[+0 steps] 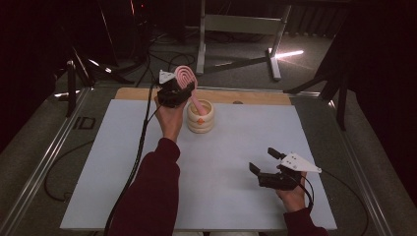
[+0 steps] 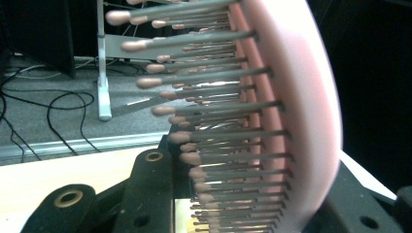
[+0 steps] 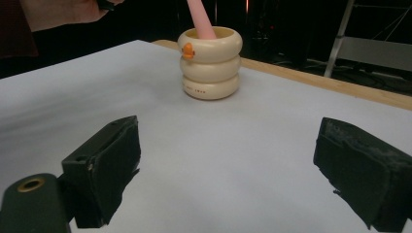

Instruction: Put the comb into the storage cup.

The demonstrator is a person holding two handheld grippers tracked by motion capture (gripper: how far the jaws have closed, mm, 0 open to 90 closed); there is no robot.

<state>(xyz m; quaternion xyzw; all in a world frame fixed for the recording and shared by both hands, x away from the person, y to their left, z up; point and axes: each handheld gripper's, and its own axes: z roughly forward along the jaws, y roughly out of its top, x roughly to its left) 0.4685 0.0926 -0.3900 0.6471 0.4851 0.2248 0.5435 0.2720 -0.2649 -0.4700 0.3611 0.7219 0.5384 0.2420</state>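
Pink hairbrush [image 1: 186, 77] is clamped by its head in L tool [image 1: 173, 93] so handle drops into cream holder [image 1: 200, 117]; R tool [image 1: 265, 169] is held apart, idle on surface [image 1: 221, 162].

The holder [image 1: 200, 116] stands on the mat [image 1: 98, 187], above centre of the high view, near the mat's far edge. The hairbrush [image 1: 188, 81] has its handle inside the holder, head up and to the left. The left gripper [image 1: 173, 93] sits at the brush, left of the holder. The right gripper [image 1: 263, 167] rests at lower right, well apart.
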